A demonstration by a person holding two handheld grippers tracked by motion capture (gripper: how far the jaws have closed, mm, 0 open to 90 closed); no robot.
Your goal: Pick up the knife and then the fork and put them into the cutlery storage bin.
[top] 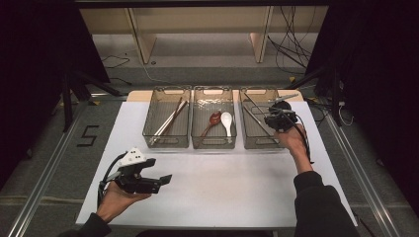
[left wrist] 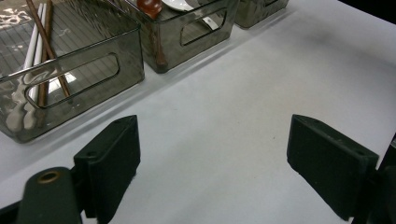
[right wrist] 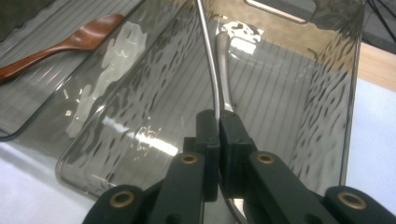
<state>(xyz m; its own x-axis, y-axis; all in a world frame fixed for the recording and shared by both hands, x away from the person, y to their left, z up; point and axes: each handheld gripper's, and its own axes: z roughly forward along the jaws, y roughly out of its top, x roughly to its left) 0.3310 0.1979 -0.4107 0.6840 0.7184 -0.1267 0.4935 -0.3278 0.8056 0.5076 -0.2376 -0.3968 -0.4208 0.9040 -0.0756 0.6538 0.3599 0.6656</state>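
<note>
Three smoky clear bins stand in a row at the back of the white table (top: 222,187). Over the right bin (top: 253,142), my right gripper (top: 274,107) is shut on a thin metal utensil handle (right wrist: 211,70), seen pinched between the pads of my right gripper (right wrist: 218,122). A second metal utensil (right wrist: 225,51) lies in that bin (right wrist: 327,93). My left gripper (top: 165,179) rests low at the table's front left. In the left gripper view, my left gripper (left wrist: 212,154) stands open with only bare table between its jaws.
The left bin (top: 148,131) holds chopsticks (top: 170,121). The middle bin (top: 213,145) holds a brown wooden spoon (top: 214,118) and a white spoon (top: 227,121). Dark floor, shelving legs and cables lie beyond the table's far edge.
</note>
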